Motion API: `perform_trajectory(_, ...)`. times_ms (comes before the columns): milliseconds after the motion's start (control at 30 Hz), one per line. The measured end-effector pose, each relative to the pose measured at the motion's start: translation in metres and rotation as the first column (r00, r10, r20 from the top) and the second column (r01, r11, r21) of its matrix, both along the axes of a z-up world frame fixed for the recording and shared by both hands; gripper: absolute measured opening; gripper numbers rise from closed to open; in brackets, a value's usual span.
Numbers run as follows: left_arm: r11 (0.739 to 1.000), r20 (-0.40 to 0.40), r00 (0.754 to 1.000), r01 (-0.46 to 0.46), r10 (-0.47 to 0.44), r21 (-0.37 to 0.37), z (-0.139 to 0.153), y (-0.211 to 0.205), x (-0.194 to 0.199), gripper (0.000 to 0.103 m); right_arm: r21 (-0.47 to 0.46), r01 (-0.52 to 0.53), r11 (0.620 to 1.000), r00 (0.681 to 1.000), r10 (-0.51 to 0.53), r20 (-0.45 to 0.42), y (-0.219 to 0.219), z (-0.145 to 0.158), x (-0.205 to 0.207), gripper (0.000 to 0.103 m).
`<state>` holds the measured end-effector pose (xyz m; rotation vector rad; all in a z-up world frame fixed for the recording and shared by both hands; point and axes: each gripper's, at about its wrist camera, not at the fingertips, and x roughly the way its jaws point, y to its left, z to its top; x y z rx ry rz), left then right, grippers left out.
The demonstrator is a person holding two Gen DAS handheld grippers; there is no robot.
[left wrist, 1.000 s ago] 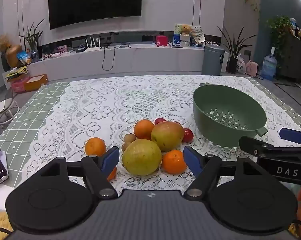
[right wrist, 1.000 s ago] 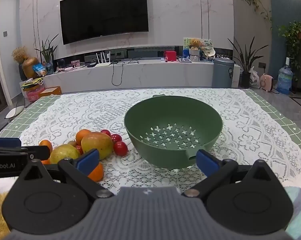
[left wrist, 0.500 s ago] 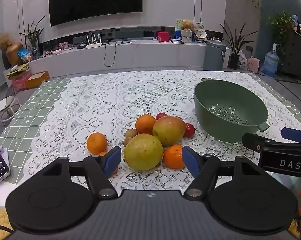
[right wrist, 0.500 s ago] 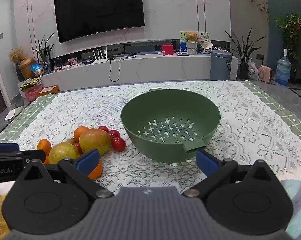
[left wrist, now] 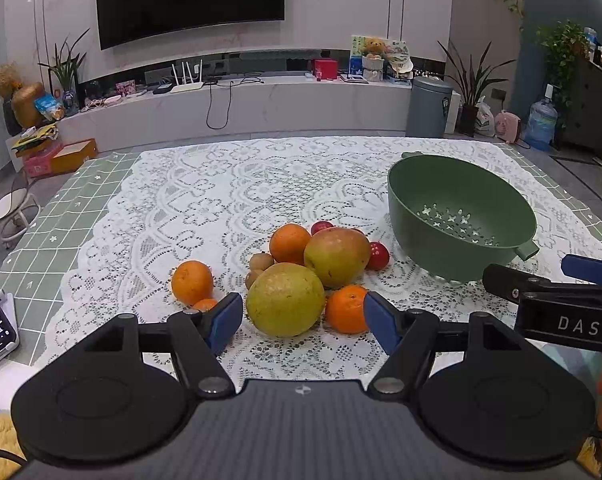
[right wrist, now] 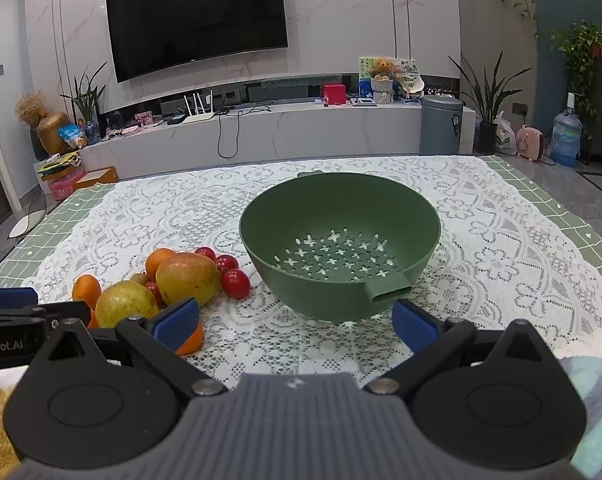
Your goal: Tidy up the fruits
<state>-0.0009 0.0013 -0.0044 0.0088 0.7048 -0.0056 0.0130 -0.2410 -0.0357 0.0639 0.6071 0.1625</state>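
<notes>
Both tongs gape empty: right tongs marked "DAS", left tongs "Robot.AI", fruit pile btwn.

The left gripper is facing the fruit pile lying just ahead of its spread jaws, while the colander is sitting ahead of the right gripper, with that pile to its left.

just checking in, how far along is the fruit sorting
Barely begun. Done: nothing; the green colander is empty. In hand: nothing; the left gripper and right gripper are both open. Left: the whole fruit pile still lies on the lace cloth.
</notes>
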Motion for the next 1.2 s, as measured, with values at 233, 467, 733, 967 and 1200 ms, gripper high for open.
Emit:
perform_trajectory(233, 1.0, 0.0, 1.0, 0.001, -0.001, 0.0, -0.0004, -0.0002, -0.0003, 0.081, -0.003, 0.001, 1.0, 1.0, -0.001, -0.008, 0.0004, -0.0012, 0.0013, 0.099)
perform_trajectory(467, 1.0, 0.0, 1.0, 0.0, 0.0, 0.0, -0.0004, -0.0001, -0.0002, 0.081, 0.0, 0.004, 1.0, 1.0, -0.004, -0.015, -0.0002, -0.0015, 0.003, 0.099)
perform_trajectory(733, 1.0, -0.001, 1.0, 0.0, 0.0, -0.002, -0.0006, 0.0, -0.0004, 0.081, -0.002, 0.004, 1.0, 1.0, -0.004, -0.017, -0.0002, -0.0016, 0.0033, 0.099)
perform_trajectory(967, 1.0, -0.001, 1.0, 0.0, 0.0, -0.002, -0.0009, -0.0001, -0.0006, 0.081, -0.002, 0.004, 1.0, 1.0, -0.004, -0.019, -0.0002, -0.0025, 0.0032, 0.099)
perform_trajectory(1200, 1.0, -0.001, 1.0, -0.003, 0.003, -0.004, -0.0023, -0.0006, -0.0016, 0.081, -0.001, 0.005, 1.0, 1.0, -0.005, -0.03, 0.0, -0.0032, 0.0045, 0.099)
